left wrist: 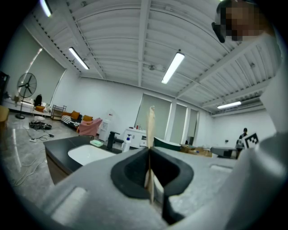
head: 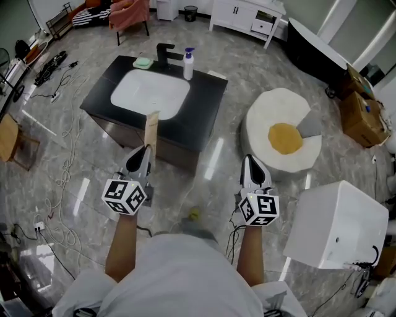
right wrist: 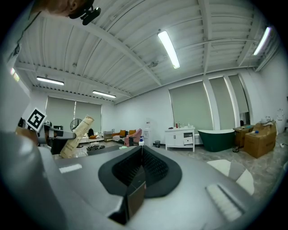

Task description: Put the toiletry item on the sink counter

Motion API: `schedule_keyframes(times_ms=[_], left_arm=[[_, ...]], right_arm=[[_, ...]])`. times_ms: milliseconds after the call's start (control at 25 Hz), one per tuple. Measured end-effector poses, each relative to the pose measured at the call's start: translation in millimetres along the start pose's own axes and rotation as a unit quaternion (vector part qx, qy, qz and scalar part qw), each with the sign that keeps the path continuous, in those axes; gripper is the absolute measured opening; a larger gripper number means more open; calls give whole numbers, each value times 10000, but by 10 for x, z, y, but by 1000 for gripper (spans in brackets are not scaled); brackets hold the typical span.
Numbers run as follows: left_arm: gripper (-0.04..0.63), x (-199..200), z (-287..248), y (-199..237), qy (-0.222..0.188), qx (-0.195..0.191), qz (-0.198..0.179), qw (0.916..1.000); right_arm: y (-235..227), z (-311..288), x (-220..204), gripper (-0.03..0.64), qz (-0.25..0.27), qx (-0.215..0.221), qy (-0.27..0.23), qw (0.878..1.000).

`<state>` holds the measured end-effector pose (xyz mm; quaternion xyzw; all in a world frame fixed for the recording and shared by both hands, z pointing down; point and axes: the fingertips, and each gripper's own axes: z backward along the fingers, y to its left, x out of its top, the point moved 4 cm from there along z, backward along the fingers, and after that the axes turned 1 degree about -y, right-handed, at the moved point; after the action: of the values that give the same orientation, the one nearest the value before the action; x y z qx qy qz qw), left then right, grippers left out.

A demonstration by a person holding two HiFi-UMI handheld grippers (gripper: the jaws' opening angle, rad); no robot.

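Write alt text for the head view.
Seen from above, a person's left claw grips a beige tube that points toward a black counter with a white basin, faucet, bottle and green soap. The right claw holds nothing.

Glossy grey marble floor (head: 74,155); white drawer cabinet (head: 244,15) upper centre, dark bathtub (head: 312,56) upper right; ribbed white ceiling (left wrist: 135,40), strip lights (left wrist: 172,67)
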<state>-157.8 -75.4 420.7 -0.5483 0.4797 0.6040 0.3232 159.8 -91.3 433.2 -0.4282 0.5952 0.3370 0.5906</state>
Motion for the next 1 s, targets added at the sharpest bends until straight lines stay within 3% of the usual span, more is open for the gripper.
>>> schedule_keyframes(times_ms=[480, 1000], left_arm=[[-2, 205, -863, -14, -31, 178, -176, 9997], [-2, 177, -1397, 21, 63, 42, -106, 9999]], right_arm=[[-583, -766, 58, 3, -243, 221, -14, 9995], [-803, -1203, 98, 3, -229, 217, -35, 9995]])
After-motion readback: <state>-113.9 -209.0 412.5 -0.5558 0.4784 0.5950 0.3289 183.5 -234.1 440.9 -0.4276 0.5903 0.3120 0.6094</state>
